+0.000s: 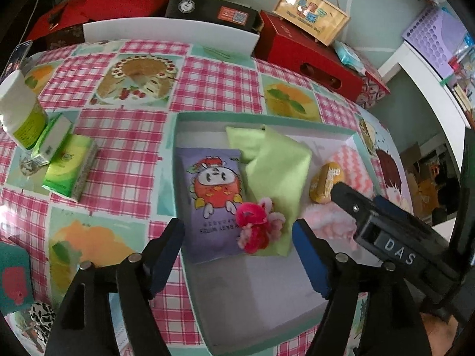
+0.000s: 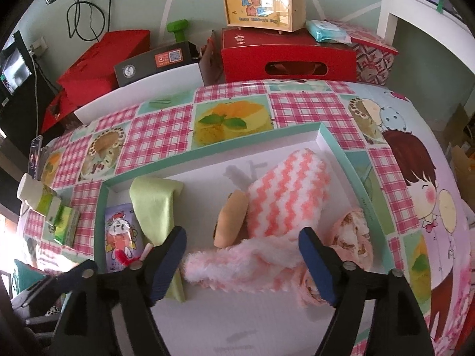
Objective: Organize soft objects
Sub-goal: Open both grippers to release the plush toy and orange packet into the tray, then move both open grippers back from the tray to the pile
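A shallow white tray with a teal rim point(image 1: 261, 117) point(image 2: 207, 151) lies on the table. In it lie a purple wipes pack point(image 1: 212, 201) point(image 2: 120, 237), a green cloth point(image 1: 276, 172) point(image 2: 154, 201), a pink-red pom-pom hair tie point(image 1: 256, 228), a yellow plush point(image 1: 325, 182) point(image 2: 231, 219), a pink zigzag towel point(image 2: 285, 198), a fluffy pink band point(image 2: 237, 267) and a beige-pink scrunchie point(image 2: 353, 237). My left gripper point(image 1: 237, 255) is open above the hair tie. My right gripper point(image 2: 242, 264) is open over the fluffy band; it also shows in the left wrist view point(image 1: 371, 213).
A white bottle point(image 1: 20, 109) and green boxes point(image 1: 69, 169) stand at the table's left. Red boxes point(image 2: 288, 56), a black box point(image 2: 154, 62) and a wooden case point(image 2: 264, 4) line the back. A teal item point(image 1: 13, 279) lies near left.
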`<state>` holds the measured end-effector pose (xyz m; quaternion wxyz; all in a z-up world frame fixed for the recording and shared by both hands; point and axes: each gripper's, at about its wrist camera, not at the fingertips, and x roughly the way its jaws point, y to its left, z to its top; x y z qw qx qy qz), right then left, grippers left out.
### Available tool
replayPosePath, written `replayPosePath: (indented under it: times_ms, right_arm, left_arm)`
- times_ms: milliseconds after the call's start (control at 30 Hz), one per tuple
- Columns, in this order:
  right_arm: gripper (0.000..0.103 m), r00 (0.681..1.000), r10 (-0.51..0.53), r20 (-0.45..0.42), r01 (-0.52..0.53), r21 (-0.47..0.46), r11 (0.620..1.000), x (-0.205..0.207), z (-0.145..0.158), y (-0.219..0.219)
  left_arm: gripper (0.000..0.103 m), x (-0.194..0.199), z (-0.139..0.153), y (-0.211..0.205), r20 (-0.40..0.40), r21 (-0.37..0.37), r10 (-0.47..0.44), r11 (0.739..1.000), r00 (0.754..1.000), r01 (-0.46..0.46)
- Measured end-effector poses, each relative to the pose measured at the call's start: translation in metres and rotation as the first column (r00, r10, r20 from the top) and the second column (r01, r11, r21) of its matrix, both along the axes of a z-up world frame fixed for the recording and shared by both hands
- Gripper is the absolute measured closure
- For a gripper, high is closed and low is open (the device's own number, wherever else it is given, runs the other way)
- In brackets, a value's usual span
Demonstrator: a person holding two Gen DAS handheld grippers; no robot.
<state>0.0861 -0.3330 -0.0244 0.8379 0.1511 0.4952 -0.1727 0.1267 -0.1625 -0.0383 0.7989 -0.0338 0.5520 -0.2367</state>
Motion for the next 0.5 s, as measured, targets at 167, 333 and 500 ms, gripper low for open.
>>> replayPosePath:
  times_ms: [167,333,500]
  right_arm:
    - [0.015,1.0,-0.013,-0.008,0.013,-0.007,1.0,-0.002,-0.001,-0.003]
    - [0.0,1.0,0.002,-0.01,-0.003,-0.038,0.999,0.0,0.0,0.001]
    - [0.0,1.0,0.016,-0.008,-0.016,-0.039,0.999,0.0,-0.001,0.004]
  left_arm:
    - [0.013,0.004,0.004,0.009,0.035,0.004,0.052,0.999,0.998,-0.052]
    - [0.008,0.008,0.005,0.018,0.068,0.002,0.098,0.995,0.993,-0.098]
    - [0.006,0.009,0.008,0.026,0.107,-0.005,0.13,0.991,0.986,-0.13]
